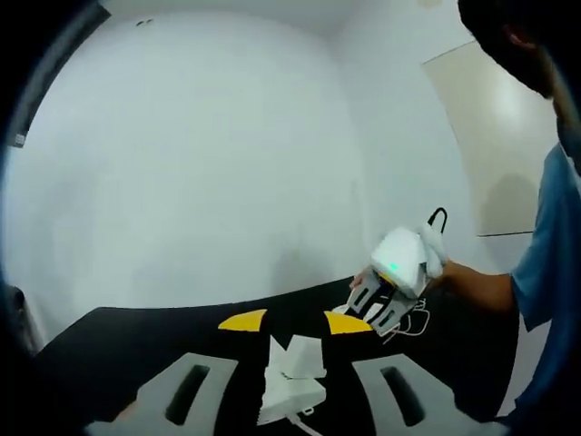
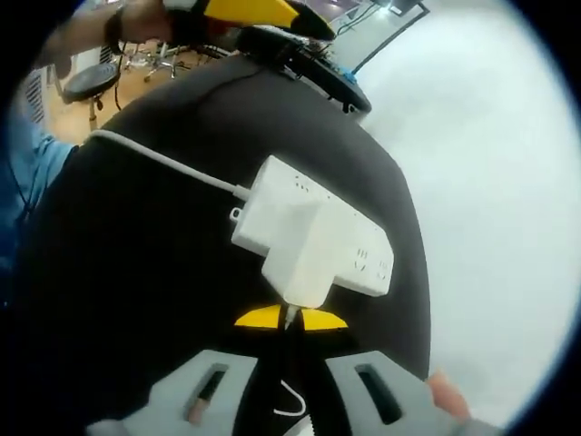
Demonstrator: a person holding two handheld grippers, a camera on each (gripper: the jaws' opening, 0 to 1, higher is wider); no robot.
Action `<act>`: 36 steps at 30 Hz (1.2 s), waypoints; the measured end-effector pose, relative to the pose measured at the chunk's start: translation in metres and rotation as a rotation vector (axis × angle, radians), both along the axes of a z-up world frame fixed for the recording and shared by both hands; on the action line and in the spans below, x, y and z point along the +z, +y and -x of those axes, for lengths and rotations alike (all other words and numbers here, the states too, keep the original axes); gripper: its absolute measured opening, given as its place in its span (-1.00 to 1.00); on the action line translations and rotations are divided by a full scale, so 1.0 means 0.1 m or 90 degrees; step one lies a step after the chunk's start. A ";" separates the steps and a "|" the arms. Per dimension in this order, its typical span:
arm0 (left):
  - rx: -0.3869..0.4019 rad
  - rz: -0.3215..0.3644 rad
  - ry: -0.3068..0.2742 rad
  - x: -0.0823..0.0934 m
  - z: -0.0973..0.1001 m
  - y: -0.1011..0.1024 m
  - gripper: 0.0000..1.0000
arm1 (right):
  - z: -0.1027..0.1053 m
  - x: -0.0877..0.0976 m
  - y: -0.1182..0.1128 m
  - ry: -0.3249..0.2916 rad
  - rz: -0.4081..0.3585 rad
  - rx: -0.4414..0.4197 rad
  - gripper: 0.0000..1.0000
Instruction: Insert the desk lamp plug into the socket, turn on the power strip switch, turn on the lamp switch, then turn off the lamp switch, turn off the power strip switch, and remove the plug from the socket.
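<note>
Power strip lies just beyond right claw.
</note>
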State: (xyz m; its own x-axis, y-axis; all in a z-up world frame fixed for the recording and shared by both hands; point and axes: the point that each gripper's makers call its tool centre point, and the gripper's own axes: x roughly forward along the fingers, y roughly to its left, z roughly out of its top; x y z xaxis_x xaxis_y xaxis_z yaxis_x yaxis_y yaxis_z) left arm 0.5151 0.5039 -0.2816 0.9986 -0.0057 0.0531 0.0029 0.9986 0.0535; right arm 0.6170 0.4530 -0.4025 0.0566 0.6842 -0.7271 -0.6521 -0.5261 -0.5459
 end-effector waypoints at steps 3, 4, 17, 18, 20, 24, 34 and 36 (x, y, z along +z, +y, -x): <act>-0.006 -0.012 0.005 0.01 -0.08 0.01 -0.73 | 0.01 -0.01 0.01 -0.004 0.002 -0.001 -0.85; -0.009 -0.015 0.008 0.02 -0.11 0.01 -0.82 | 0.01 -0.01 0.01 -0.006 0.003 -0.001 -0.85; -0.020 -0.069 0.018 -0.07 -0.40 -0.03 -1.00 | -0.02 -0.06 0.01 0.008 0.007 -0.003 -0.85; -0.028 -0.075 0.022 -0.09 -0.42 -0.05 -1.00 | -0.02 -0.06 0.01 0.007 0.008 -0.003 -0.85; -0.024 -0.122 0.037 -0.13 -0.43 -0.06 -1.00 | -0.02 -0.06 0.01 0.005 0.008 -0.003 -0.85; -0.051 -0.098 0.043 -0.14 -0.46 -0.18 -1.00 | -0.02 -0.06 0.01 0.006 0.008 -0.002 -0.85; -0.045 -0.062 0.031 -0.03 -0.60 -0.13 -0.62 | -0.02 -0.06 0.00 0.009 0.009 -0.003 -0.85; -0.061 -0.066 0.076 -0.13 -0.61 -0.12 -0.85 | -0.02 -0.06 0.00 0.009 0.009 -0.003 -0.85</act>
